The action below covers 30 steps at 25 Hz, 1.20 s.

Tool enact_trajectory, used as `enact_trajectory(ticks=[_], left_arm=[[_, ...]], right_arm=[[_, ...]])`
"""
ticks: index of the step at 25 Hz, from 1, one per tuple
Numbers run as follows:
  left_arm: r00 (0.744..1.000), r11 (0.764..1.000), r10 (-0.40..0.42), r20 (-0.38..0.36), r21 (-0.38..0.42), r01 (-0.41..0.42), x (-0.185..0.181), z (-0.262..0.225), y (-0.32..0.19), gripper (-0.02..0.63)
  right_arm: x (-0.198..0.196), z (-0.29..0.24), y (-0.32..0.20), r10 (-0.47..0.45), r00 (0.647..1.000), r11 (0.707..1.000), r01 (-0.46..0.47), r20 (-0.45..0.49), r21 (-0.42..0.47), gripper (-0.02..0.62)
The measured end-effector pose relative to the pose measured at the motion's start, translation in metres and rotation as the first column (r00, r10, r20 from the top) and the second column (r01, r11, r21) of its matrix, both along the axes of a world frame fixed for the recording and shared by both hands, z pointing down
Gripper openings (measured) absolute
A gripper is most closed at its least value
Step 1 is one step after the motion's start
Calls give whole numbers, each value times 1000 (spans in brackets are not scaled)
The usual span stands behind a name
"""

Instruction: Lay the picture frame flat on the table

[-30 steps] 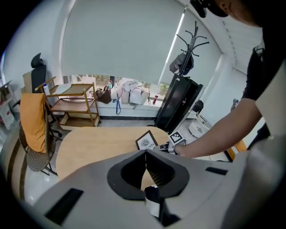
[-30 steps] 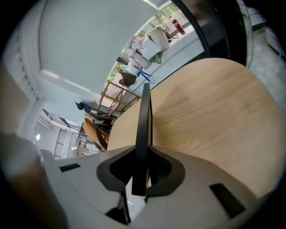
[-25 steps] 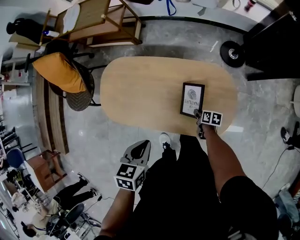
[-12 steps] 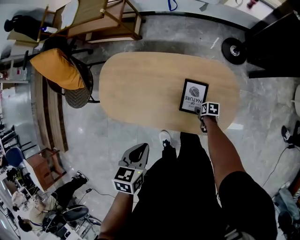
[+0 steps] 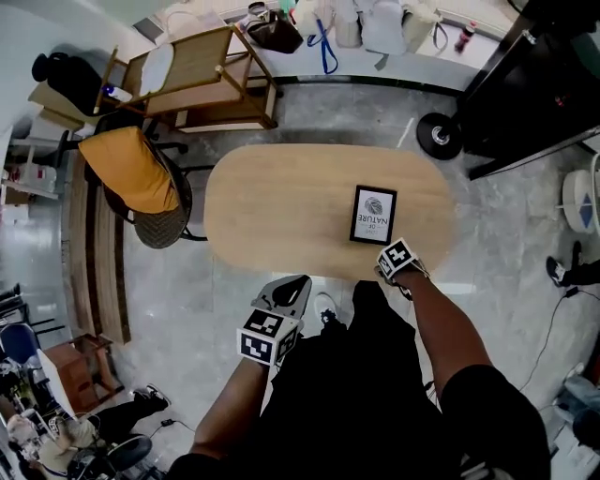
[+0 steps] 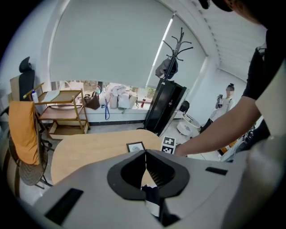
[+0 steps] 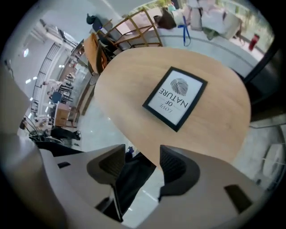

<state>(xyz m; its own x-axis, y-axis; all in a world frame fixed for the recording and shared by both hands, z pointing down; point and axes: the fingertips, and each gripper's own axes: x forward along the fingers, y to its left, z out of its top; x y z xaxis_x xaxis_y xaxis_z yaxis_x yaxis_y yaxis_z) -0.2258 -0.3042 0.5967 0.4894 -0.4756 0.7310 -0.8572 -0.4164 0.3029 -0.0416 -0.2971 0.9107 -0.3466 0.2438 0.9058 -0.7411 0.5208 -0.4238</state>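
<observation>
I log: picture frame (image 5: 373,214) flat on oval table (image 5: 272,216); right gripper (image 7: 143,151) jaws just opened, empty; left gripper (image 6: 145,153) jaws together.

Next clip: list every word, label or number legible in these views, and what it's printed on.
"LOVE OF NATURE": on the white print inside the black rectangular picture frame lying on the oval wooden table.
Labels on the bottles and bags by the far wall: too small to read.
</observation>
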Motion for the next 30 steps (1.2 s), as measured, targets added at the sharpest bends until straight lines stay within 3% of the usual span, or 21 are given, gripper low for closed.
enact_trajectory(ticks=[2, 4, 8, 10, 12, 13, 15, 17, 19, 22, 24, 28, 30], left_arm=[[999, 998, 50, 1, 41, -50, 0, -10, 4, 5], [995, 992, 98, -7, 76, -97, 2, -19, 16, 5], [981, 973, 194, -14, 129, -190, 9, -27, 45, 5], [974, 966, 222, -31, 143, -216, 12, -31, 58, 5], [966, 958, 252, -55, 157, -240, 20, -35, 70, 5], [961, 953, 270, -62, 162, -257, 25, -36, 76, 5], [949, 940, 308, -65, 173, -293, 35, -41, 88, 5], [941, 929, 330, -71, 201, -311, 43, -52, 95, 5], [942, 925, 326, -82, 234, -300, 50, -65, 95, 5], [949, 926, 299, -98, 268, -264, 62, -80, 92, 5], [956, 928, 276, -100, 287, -237, 69, -88, 95, 5], [972, 937, 205, -113, 309, -162, 89, -102, 111, 5], [976, 935, 181, -124, 328, -132, 103, -110, 120, 5]], right_arm=[[-3, -29, -5, 68, 997, 991, -71, 28, 115, 170], [-13, -69, -6, 220, 964, 952, -245, 149, 182, 112], [-18, -152, 12, 454, 815, 817, -541, 359, 196, 40], [-22, -192, 25, 533, 703, 740, -657, 471, 145, 15], [-24, -231, 38, 574, 581, 666, -741, 577, 83, 6], [-23, -250, 45, 573, 537, 642, -764, 618, 68, 3], [-21, -287, 62, 541, 495, 620, -781, 680, 75, 3], [-20, -320, 76, 493, 475, 619, -780, 729, 90, 2], [-19, -348, 83, 444, 468, 626, -772, 764, 109, 2], [-9, -381, 81, 362, 512, 629, -751, 779, 202, 2], [-2, -399, 83, 290, 575, 632, -715, 765, 298, 2], [17, -426, 94, 96, 744, 620, -565, 662, 545, 2], [28, -437, 100, 39, 779, 599, -519, 625, 609, 2]])
